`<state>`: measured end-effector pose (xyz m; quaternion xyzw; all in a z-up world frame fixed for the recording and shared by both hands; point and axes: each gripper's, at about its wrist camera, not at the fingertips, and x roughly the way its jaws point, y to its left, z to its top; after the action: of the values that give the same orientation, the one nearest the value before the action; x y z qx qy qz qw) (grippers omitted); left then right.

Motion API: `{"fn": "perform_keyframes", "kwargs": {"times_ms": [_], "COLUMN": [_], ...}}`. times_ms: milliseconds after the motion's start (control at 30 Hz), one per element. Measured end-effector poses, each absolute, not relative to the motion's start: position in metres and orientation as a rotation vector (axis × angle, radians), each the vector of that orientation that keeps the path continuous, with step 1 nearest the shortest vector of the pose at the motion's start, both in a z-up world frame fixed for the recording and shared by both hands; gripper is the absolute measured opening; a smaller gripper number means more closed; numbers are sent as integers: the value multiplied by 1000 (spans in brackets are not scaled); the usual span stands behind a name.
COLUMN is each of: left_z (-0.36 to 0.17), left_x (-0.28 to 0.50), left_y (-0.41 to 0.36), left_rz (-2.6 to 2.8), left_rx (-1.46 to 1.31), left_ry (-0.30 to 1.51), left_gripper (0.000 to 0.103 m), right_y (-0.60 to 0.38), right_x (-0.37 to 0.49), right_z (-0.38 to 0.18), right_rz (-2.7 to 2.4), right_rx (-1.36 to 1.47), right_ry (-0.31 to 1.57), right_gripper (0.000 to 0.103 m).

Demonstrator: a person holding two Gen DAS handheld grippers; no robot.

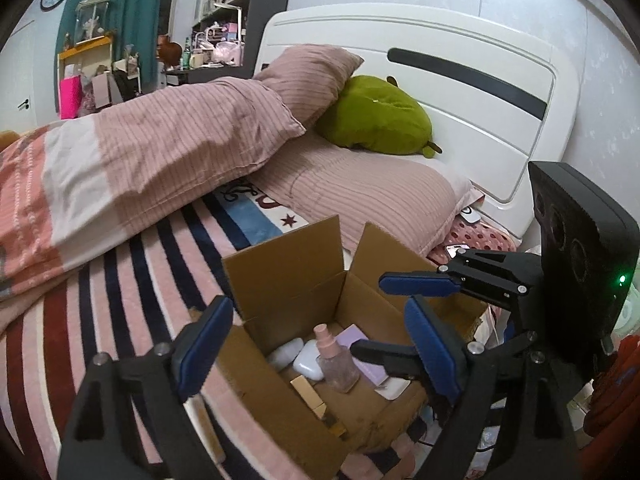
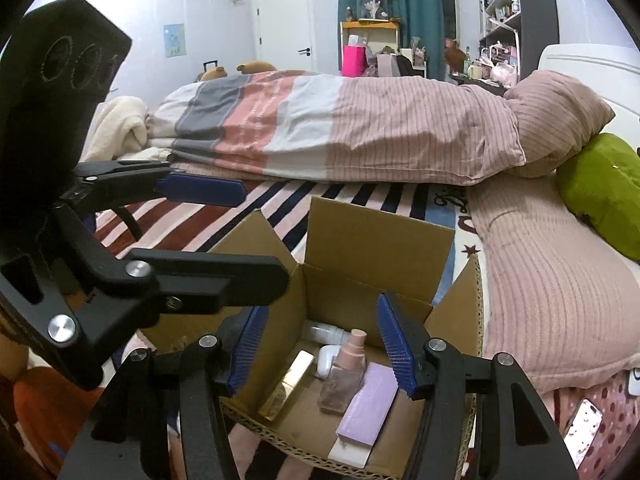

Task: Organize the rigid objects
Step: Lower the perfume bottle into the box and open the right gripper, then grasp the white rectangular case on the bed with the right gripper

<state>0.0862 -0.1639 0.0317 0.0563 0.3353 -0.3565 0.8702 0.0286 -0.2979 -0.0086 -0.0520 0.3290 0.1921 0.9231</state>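
An open cardboard box (image 1: pixel 280 276) (image 2: pixel 380 240) sits on the striped bed cover. Inside lie a pink spray bottle (image 1: pixel 336 364) (image 2: pixel 346 372), a white case (image 1: pixel 310 360) (image 2: pixel 326 360), a white tube (image 1: pixel 286 354) (image 2: pixel 326 334), a lilac flat box (image 1: pixel 362 354) (image 2: pixel 370 404) and a gold box (image 1: pixel 312 396) (image 2: pixel 290 384). My left gripper (image 1: pixel 316 348) is open and empty above the box. My right gripper (image 2: pixel 324 348) is open and empty above the box; it also shows in the left wrist view (image 1: pixel 396 316).
A rolled pink striped duvet (image 1: pixel 160 152) (image 2: pixel 360 128) lies behind the box. Pink pillows (image 1: pixel 360 204) (image 2: pixel 552 280) and a green plush (image 1: pixel 376 116) (image 2: pixel 600 192) lie by the white headboard (image 1: pixel 460 92). Two phones (image 2: pixel 584 428) lie near the pillow.
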Motion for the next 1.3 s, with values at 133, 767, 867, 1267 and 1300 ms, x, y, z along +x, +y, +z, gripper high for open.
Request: {"fn": "perform_keyframes", "kwargs": {"times_ms": [133,767,867,1267,1300], "left_z": [36,-4,-23,-90,-92], "left_x": [81,62,62,65,66], "left_y": [-141,56,75,102,103], "left_rz": [-728,-481,-453,-435,-436], "left_rx": [84,-94,-108,-117,-119], "left_ry": [681,613,621,695,698], "left_gripper": [86,90,90,90,90], "right_y": [-288,-120,-91,-91,-93], "right_x": [26,31,36,83,87], "right_z": [-5,-11,-28,-137,-143], "right_rz": [391,617,656,389,369], "right_rx": [-130,-248,-274,-273,-271], "right_ry": [676,754,802,998,1009], "right_gripper": [53,53,53,53,53]}}
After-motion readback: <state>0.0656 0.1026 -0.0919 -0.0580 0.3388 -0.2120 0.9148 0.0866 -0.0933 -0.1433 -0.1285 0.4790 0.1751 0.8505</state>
